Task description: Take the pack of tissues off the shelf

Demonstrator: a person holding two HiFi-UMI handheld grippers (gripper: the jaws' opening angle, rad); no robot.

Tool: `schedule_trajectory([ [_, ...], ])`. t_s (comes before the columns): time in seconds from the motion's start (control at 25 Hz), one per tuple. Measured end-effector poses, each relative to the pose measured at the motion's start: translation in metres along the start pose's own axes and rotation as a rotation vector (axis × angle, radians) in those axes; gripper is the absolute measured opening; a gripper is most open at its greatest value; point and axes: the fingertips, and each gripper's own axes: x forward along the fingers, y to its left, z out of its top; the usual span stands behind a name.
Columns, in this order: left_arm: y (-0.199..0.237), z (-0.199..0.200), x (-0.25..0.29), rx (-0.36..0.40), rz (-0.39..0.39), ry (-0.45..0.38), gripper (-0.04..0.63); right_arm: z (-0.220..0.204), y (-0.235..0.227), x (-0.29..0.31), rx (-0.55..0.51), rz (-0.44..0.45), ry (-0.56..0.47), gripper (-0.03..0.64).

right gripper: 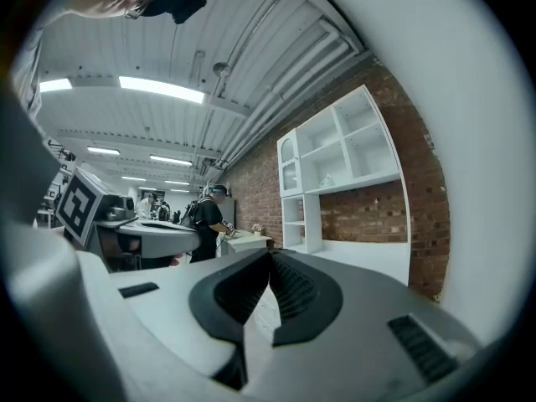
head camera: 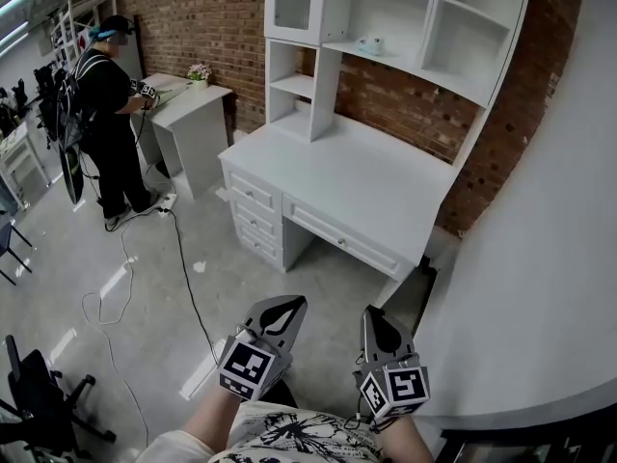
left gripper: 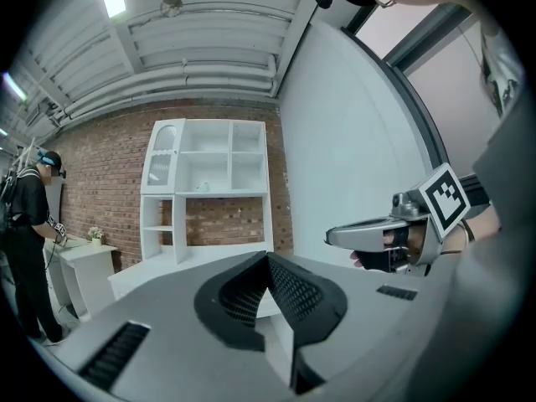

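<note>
Presently: pack of tissues untouched on shelf above table; left claw, right claw closed, empty, well short of shelf; everything remains.

A red brick wall backs the white desk and its shelf hutch. Left of the desk stands a small white table; black cables cross the grey floor.
</note>
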Motion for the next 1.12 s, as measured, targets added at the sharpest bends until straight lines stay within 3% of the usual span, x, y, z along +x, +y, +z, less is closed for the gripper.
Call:
schedule_trajectory([
  [0.28, 0.085, 0.007, 0.044, -0.004, -0.009, -0.008, 0.013, 0.013, -0.013, 0.091, -0.003, -0.042, 0.001, 0.005],
  [0.8, 0.298, 0.039, 0.153, 0.023, -0.093, -0.022, 0.013, 0.059, -0.022, 0.316, -0.001, -0.144, -0.012, 0.006],
  [1.12, 0.375, 0.039, 0.203, -0.019, -0.130, 0.021, 0.013, 0.065, -0.040, 0.404, 0.077, -0.177, 0.035, 0.006],
])
